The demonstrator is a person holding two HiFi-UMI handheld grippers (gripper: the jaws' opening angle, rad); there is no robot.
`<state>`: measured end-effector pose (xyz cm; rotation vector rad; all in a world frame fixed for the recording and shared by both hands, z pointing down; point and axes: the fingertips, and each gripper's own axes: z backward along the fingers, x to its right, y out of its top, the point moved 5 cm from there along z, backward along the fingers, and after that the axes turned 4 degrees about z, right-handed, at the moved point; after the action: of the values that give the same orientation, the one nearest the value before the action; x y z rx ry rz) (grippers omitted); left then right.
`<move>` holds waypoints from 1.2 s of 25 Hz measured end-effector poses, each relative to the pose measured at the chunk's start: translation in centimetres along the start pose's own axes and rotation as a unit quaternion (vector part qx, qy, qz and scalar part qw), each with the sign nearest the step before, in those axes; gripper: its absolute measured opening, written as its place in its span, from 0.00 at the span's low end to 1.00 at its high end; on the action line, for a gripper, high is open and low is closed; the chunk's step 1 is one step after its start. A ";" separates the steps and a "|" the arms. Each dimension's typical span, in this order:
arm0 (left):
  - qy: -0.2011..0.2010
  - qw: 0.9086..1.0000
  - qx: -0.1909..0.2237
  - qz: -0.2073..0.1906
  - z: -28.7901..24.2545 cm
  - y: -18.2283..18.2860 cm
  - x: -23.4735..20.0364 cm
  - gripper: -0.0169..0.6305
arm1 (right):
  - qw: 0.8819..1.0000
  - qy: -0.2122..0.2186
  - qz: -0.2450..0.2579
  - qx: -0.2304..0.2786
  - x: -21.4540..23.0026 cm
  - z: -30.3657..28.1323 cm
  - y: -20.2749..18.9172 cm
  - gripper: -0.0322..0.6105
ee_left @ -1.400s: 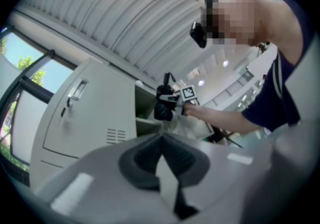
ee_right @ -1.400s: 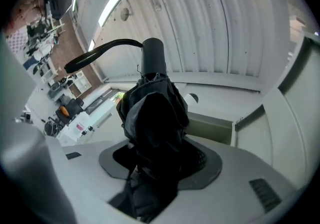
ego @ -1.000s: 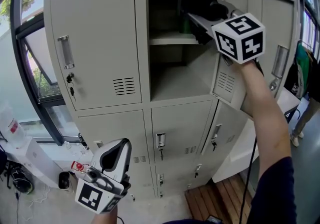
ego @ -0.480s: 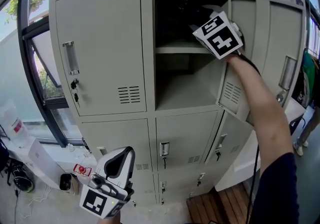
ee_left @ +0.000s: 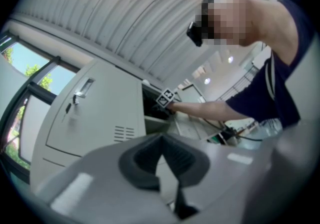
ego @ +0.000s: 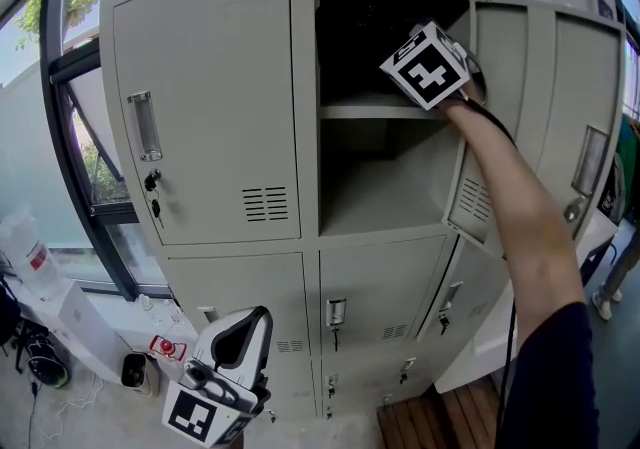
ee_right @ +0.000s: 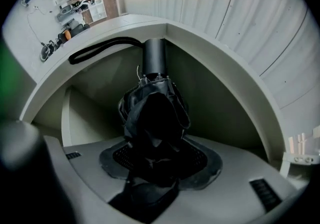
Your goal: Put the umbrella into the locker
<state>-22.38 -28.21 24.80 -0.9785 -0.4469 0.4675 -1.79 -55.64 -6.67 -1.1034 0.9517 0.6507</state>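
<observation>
Subject of inspection: the grey locker point(ego: 205, 107), a bank of steel compartments. The top middle compartment is standing open, its door point(ego: 495, 127) swung out to the right of the opening. A shelf point(ego: 380, 111) is dividing that compartment into a dark upper section and a lighter lower one.

The right gripper point(ee_right: 160, 160) is reaching into the upper section, above the shelf. Its marker cube point(ego: 428, 65) is sitting at the mouth of the opening and the person's bare forearm point(ego: 520, 227) is stretching up to it from below the locker door. Its jaws are clamping the umbrella point(ee_right: 152, 118) — a folded black one, its bunched fabric filling the gap between the pads. The umbrella's black handle point(ee_right: 154, 58) is pointing away from the gripper, deeper into the locker, with a black strap point(ee_right: 100, 48) looping off to one side. The umbrella is therefore sitting inside the upper section of the open compartment. Whether it is resting on the shelf cannot be told, and from the head view the dark interior is hiding it.

The left gripper point(ego: 238, 329) is hanging low in front of the locker's bottom rows, below the closed left-hand door. Its jaws are pressing together with nothing between them — clenched and empty.

The closed left-hand door is carrying a recessed handle point(ego: 143, 125) and a lock point(ego: 152, 180) beneath it. A window point(ego: 60, 87) is showing to the left of the locker.
</observation>
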 end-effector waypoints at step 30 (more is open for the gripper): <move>0.023 1.000 0.003 -0.011 -0.3 -0.4 -1.5 0.03 | 0.951 0.248 0.169 -0.068 -6.2 -4.4 -1.8 0.42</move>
<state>-23.36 -29.43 24.83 -0.9754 -0.4139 0.4266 -4.60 -60.32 -1.02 -1.2678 1.5729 0.7386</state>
